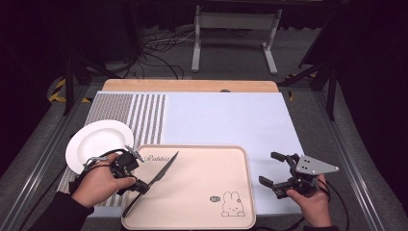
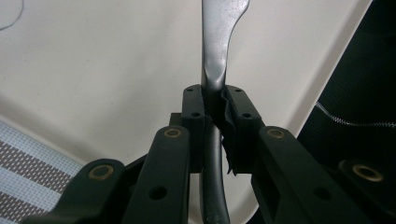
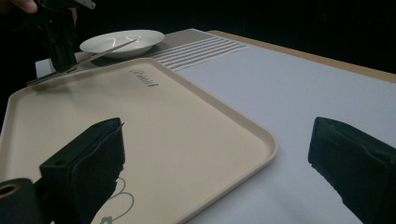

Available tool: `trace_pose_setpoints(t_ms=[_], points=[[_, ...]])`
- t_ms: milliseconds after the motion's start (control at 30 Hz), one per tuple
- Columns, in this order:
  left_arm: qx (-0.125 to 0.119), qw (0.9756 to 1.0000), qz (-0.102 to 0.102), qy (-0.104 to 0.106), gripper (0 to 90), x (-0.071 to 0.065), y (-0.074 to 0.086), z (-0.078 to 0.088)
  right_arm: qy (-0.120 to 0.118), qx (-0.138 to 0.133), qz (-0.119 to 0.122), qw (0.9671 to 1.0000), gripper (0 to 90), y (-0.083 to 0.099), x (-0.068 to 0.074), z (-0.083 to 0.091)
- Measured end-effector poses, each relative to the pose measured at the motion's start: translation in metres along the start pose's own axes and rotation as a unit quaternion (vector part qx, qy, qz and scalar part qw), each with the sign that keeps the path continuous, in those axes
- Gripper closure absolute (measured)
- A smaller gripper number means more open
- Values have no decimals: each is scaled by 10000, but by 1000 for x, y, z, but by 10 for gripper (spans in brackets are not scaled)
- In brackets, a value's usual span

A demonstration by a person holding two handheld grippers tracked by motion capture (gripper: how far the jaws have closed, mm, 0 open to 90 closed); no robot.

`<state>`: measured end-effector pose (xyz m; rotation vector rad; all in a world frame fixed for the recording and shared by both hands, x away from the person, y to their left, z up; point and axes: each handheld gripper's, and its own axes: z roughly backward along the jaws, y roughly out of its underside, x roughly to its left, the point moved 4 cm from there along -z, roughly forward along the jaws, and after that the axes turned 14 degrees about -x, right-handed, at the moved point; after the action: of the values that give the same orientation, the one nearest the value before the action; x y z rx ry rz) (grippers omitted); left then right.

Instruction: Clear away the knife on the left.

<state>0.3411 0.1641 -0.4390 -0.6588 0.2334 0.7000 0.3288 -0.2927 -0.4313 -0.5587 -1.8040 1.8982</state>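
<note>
The left tongs (image 1: 143, 186) pinch a knife (image 1: 161, 175) at its neck, where the dark handle meets a slim, glossy metal blade. It slants over the left end of the beige tray (image 1: 202, 159). The right tongs (image 1: 274, 169) stand spread over the desk (image 1: 226, 118).

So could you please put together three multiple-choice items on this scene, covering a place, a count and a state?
1. Where is the white plate?
A. On the beige tray
B. On the striped mat, left of the tray
C. In the right gripper

2. How many knives are in view?
A. One
B. Two
C. Three

3. How do the right gripper's jaws stand?
A. Shut on a knife
B. Shut on the plate
C. Open, with nothing between them

Key: 1 B, the plate sits on the striped mat beside the beige tray. 2 A, one knife, clamped in the left gripper. 3 C, the right gripper shows a wide gap.
</note>
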Motion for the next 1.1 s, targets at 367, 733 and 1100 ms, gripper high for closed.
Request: trace_pose_setpoints(t_ms=[367,733,1100], points=[[164,9998,58,99,800,1,4,-14,5,-20,-11,10000,46,0,0,1],[167,9995,275,75,799,6,8,-22,14,-18,-22,10000,46,0,-1,1],[169,9992,327,124,798,9,10,-26,6,-8,-7,10000,46,0,0,1]])
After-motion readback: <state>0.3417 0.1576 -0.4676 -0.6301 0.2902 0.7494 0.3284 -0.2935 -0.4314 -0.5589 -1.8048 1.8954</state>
